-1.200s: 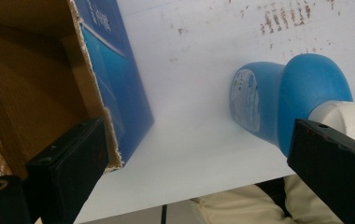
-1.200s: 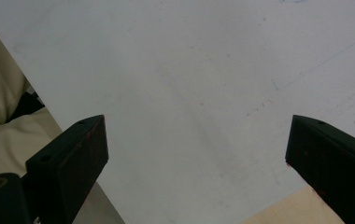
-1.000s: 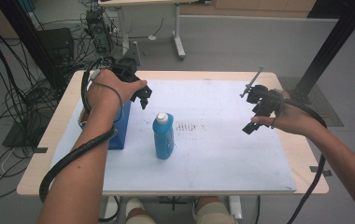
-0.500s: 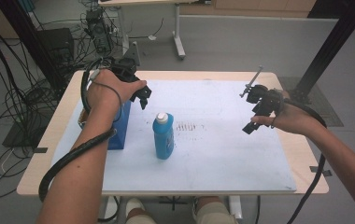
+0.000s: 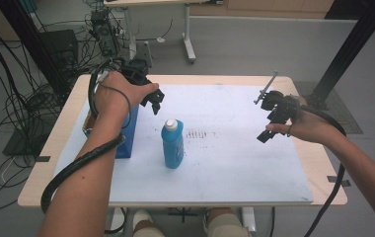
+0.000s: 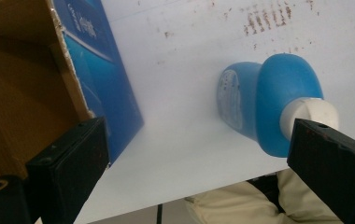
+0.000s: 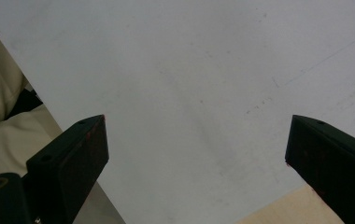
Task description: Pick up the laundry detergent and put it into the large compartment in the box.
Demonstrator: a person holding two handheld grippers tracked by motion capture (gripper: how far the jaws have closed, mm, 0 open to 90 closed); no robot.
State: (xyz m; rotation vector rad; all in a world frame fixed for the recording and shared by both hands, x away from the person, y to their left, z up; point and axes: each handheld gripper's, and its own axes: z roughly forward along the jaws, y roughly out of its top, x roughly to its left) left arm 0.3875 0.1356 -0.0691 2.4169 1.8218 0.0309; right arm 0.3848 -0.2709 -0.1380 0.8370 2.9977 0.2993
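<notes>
Here, the blue detergent bottle [image 5: 172, 144] with its white cap stands upright on the white sheet [image 5: 225, 163], just beside the open blue carton [image 5: 126, 133]. The left gripper [image 5: 155, 102] hovers above the bottle's cap and behind it, jaws spread wide and holding nothing. Well apart from the bottle, the right gripper [image 5: 269, 129] hangs over bare sheet, jaws likewise wide.

My left forearm hides most of the blue box [image 5: 129, 133]; bottle [image 6: 264, 107] label print too blurred to read.
</notes>
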